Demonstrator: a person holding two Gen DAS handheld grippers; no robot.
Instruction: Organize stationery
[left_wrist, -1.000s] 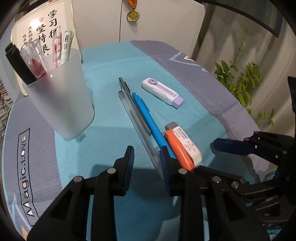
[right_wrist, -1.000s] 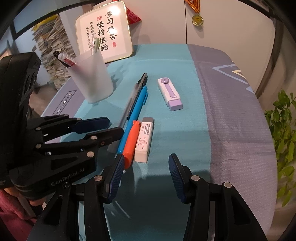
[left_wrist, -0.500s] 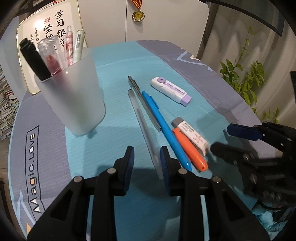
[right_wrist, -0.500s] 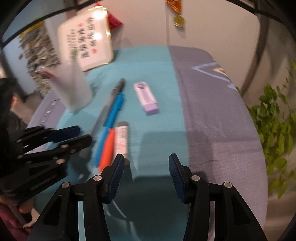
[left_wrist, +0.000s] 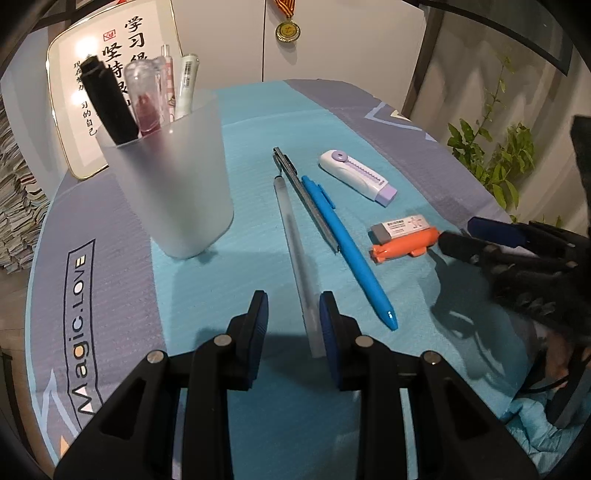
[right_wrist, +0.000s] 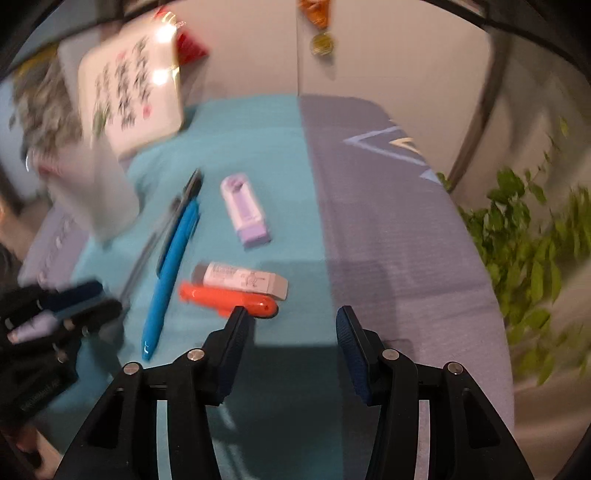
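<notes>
Hovering with fingers parted and empty, the left gripper (left_wrist: 293, 314) straddles the clear frosted pen (left_wrist: 295, 258) for pickup, while the right gripper's (right_wrist: 291, 325) equally empty fingers flank the stubby orange marker (right_wrist: 225, 299).

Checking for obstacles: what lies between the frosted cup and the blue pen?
In the left wrist view, a clear pen and a grey metal pen lie between frosted cup and blue pen.

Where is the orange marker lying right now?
The orange marker lies on the teal mat, right of the blue pen, alongside the white eraser.
</notes>
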